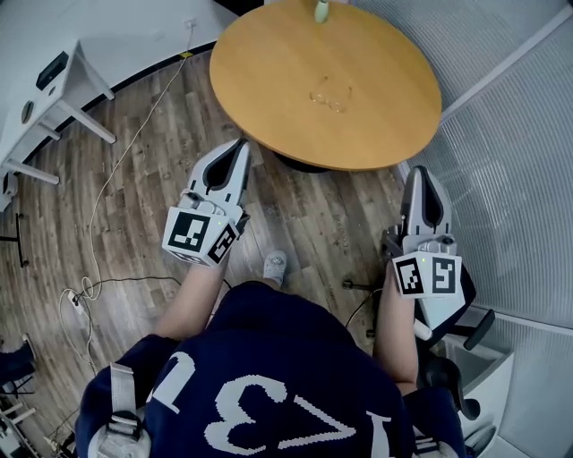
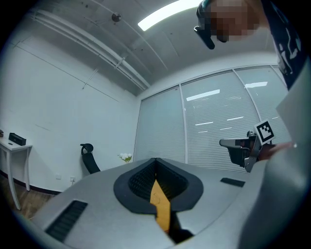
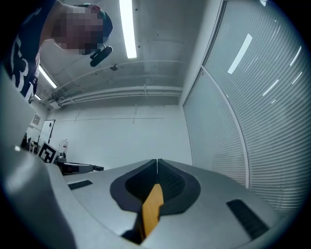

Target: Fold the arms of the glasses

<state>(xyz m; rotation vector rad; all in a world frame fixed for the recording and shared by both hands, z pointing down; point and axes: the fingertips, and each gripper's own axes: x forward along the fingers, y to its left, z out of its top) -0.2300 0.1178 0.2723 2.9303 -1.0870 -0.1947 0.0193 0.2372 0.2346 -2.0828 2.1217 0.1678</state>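
A pair of clear-framed glasses (image 1: 329,95) lies near the middle of the round wooden table (image 1: 269,63), faint against the wood. My left gripper (image 1: 240,145) hangs over the floor just short of the table's near edge, its jaws shut with nothing between them. My right gripper (image 1: 420,173) is at the table's right side, also off the table, shut and empty. In the left gripper view the left gripper (image 2: 155,159) points level across the room with only a sliver of tabletop showing below its closed jaws. The right gripper (image 3: 157,160) shows the same in its own view.
A small vase with flowers (image 1: 320,9) stands at the table's far edge. A white desk (image 1: 54,89) is at the left, with cables (image 1: 89,286) on the wooden floor. An office chair (image 1: 461,358) sits behind my right arm beside the blinds-covered glass wall (image 1: 519,179).
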